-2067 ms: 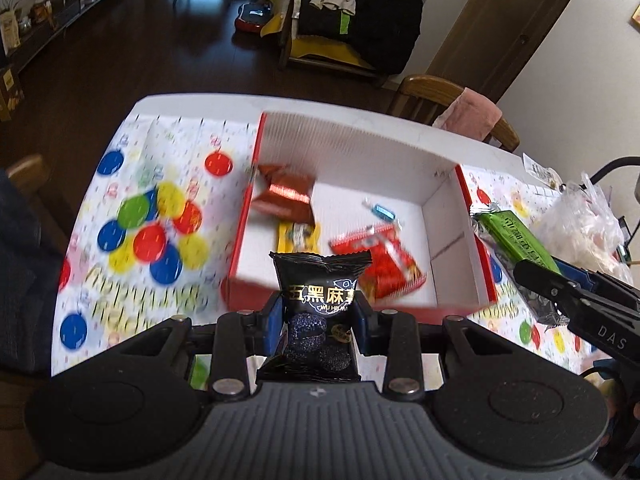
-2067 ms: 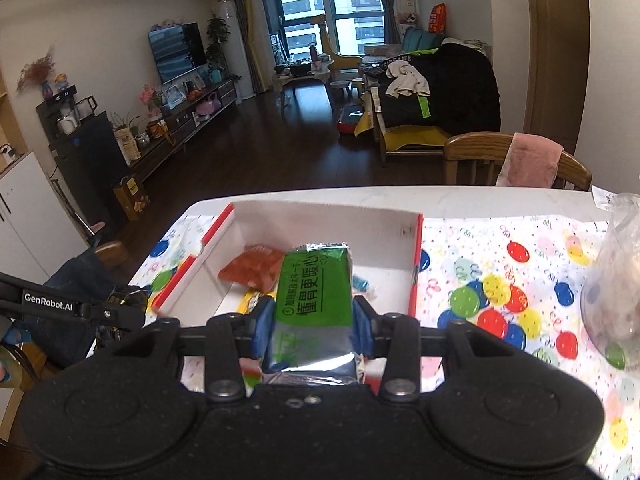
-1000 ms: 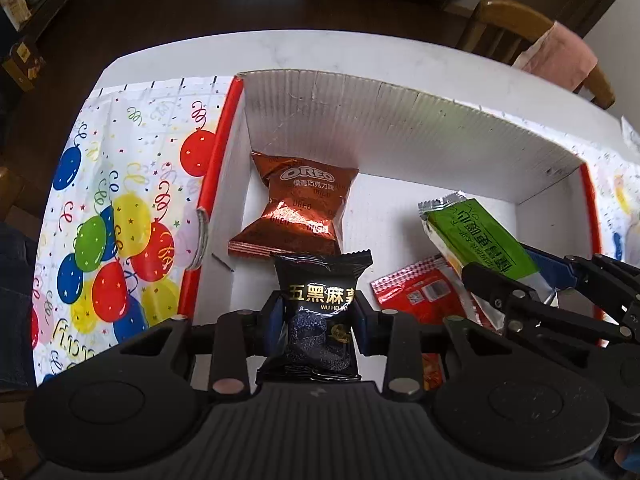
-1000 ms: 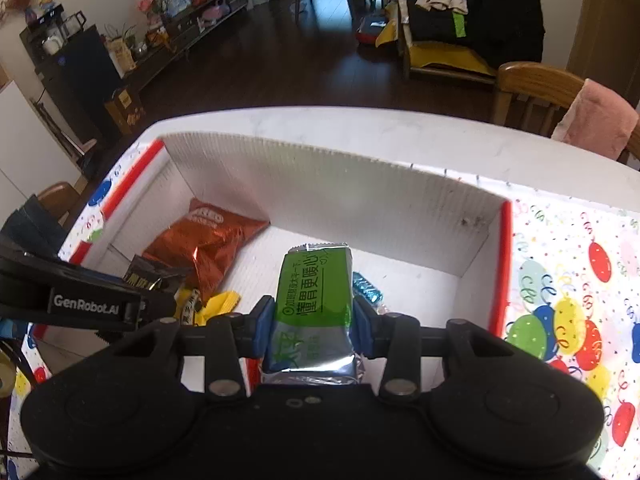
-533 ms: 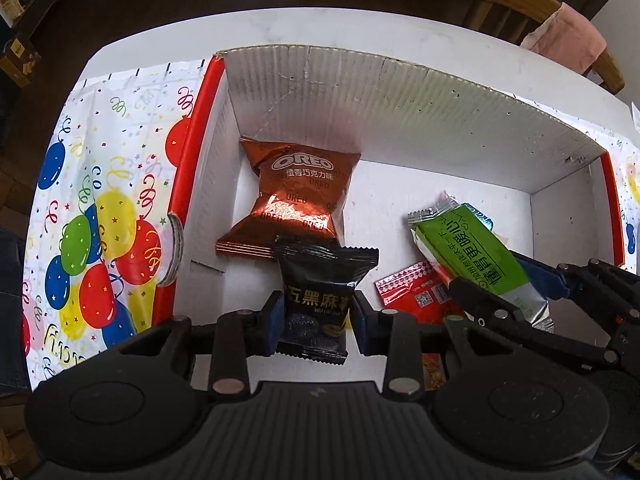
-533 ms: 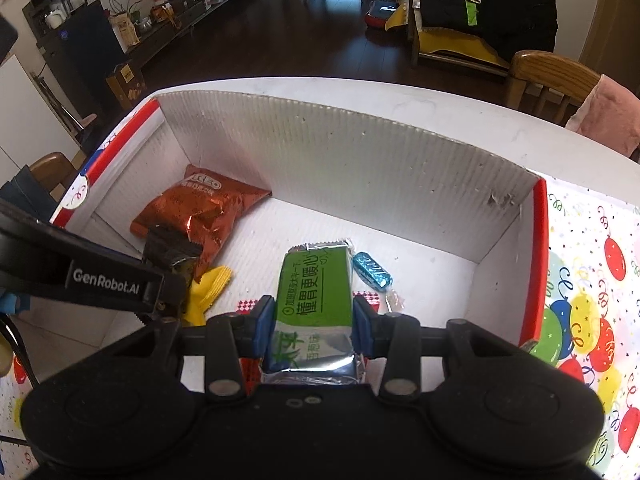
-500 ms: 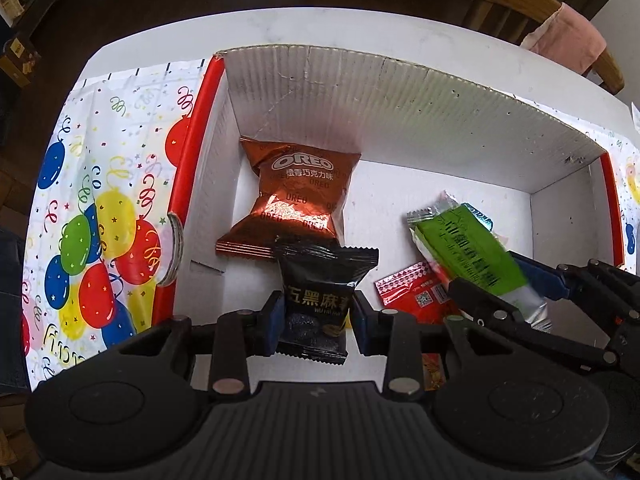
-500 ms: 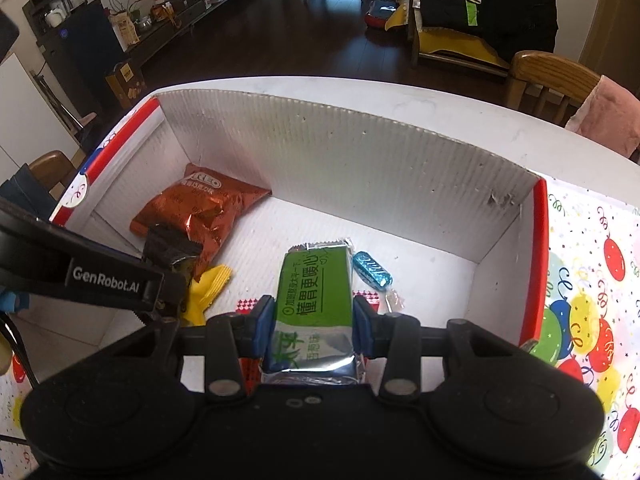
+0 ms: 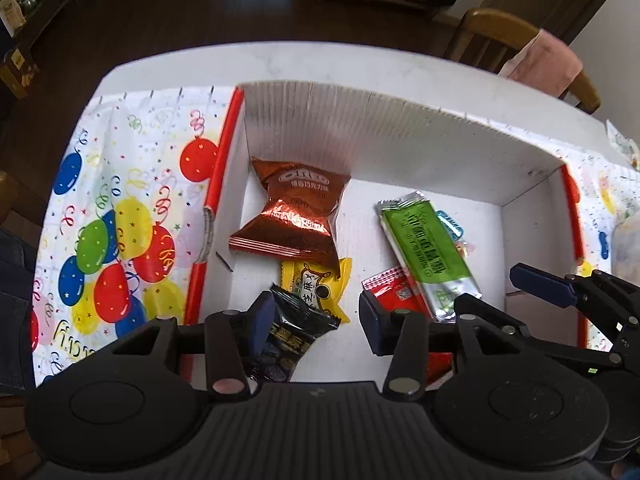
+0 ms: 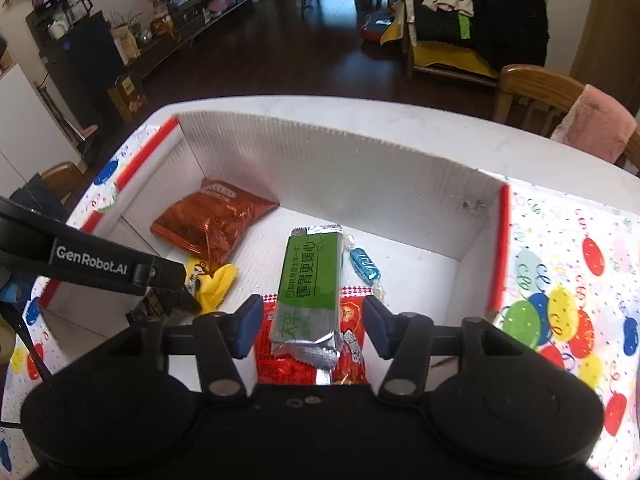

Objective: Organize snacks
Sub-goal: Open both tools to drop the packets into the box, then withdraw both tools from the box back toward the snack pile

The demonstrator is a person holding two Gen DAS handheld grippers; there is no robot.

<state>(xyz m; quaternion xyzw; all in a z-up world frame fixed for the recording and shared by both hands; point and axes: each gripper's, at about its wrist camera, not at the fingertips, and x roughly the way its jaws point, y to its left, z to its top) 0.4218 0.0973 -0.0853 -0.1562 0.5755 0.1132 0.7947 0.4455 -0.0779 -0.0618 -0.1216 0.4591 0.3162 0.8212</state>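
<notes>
A white cardboard box with red edges [image 9: 400,128] [image 10: 360,168] holds the snacks. My left gripper [image 9: 316,324] is open over the box's near left; the black sesame packet [image 9: 288,340] lies loose against its left finger. My right gripper [image 10: 312,328] is open; the green packet [image 10: 312,280] [image 9: 428,252] lies free between the jaws, on a red packet [image 10: 352,352] [image 9: 396,288]. An orange Oreo bag [image 9: 296,212] [image 10: 212,220], a yellow packet [image 9: 316,284] [image 10: 212,276] and a blue candy [image 10: 364,264] lie in the box.
The box stands on a balloon-print tablecloth [image 9: 120,220] [image 10: 560,300] over a white table. A wooden chair with a pink cloth [image 10: 580,120] [image 9: 540,60] is behind the table at the right. A clear plastic bag [image 9: 628,236] shows at the right edge.
Both grippers have opened. The black packet dropped from the left gripper and the green packet from the right, both now lying in the box.
</notes>
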